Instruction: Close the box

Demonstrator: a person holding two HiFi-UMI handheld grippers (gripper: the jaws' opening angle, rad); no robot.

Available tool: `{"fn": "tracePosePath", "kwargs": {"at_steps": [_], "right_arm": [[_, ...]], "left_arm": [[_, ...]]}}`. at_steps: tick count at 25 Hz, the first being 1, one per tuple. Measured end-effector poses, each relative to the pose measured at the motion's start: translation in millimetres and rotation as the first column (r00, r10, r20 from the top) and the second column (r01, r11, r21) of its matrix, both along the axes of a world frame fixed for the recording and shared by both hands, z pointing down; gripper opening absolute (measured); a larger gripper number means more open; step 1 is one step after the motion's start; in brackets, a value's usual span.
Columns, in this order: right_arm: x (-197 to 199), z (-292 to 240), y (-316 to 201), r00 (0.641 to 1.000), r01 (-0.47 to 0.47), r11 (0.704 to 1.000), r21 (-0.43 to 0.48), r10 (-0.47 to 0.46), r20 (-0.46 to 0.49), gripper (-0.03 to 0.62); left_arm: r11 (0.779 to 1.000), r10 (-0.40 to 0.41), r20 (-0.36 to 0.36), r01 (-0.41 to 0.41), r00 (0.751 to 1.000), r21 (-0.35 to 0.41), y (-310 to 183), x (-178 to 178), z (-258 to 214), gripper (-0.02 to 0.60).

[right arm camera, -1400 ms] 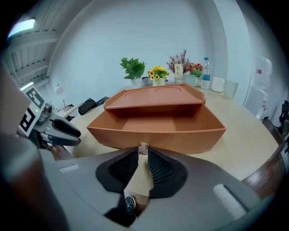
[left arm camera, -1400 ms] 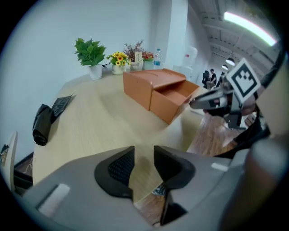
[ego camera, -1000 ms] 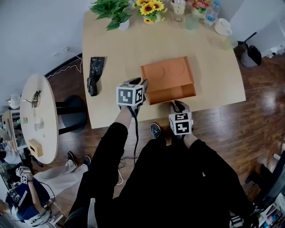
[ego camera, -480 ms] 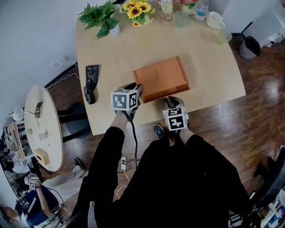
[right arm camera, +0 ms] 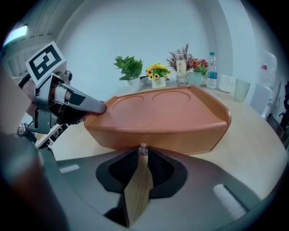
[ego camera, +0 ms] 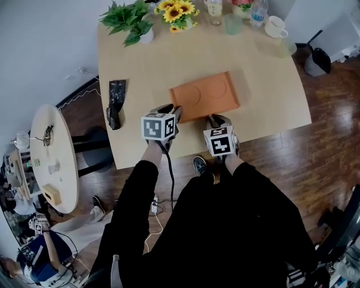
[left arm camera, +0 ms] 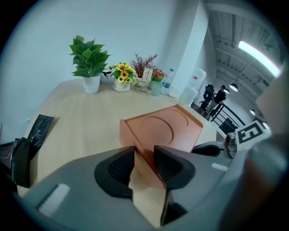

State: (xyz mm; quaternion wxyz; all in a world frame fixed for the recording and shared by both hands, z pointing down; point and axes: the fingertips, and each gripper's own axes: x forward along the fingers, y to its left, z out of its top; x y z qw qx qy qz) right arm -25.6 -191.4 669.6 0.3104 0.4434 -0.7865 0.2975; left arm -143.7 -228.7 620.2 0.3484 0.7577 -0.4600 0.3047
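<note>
The lid has come right down since a second ago: the box [ego camera: 205,95] is now lying flat and shut, and the right gripper [right arm camera: 142,155] has pushed in from the table edge to the box's near wall. That gripper's jaws are standing almost together, pinching a small shiny knob [right arm camera: 142,150] at the middle of that wall. The left gripper [left arm camera: 143,155] is clamping the box's near left corner, jaws partway apart, with the pads pressing on either side of it. The box is sitting close to the near edge of the wooden table [ego camera: 264,84], about midway along it. A black bag [ego camera: 115,101] is lying well off to the left. Along the far edge, a potted plant [ego camera: 129,19], sunflowers [ego camera: 175,12], a bottle [ego camera: 257,11] and a white cup [ego camera: 275,26] are standing in a row.
</note>
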Motion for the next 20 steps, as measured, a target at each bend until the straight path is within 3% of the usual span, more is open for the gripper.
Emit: {"fn": "tracePosePath", "kwargs": {"at_steps": [9, 13, 20], "right_arm": [[-1, -1, 0, 0.998, 0.042, 0.999, 0.016, -0.042, -0.039, 0.070], [-2, -7, 5, 0.994, 0.101, 0.993, 0.054, -0.099, -0.047, 0.138], [39, -52, 24, 0.999, 0.024, 0.996, 0.090, -0.028, 0.046, 0.126]], "left_arm": [[1.000, -0.028, 0.011, 0.028, 1.000, 0.005, -1, -2, 0, 0.120], [0.996, -0.067, 0.060, 0.064, 0.996, 0.061, 3, -12, -5, 0.192], [0.992, -0.108, -0.098, 0.113, 0.989, 0.050, 59, -9, -15, 0.192]]}}
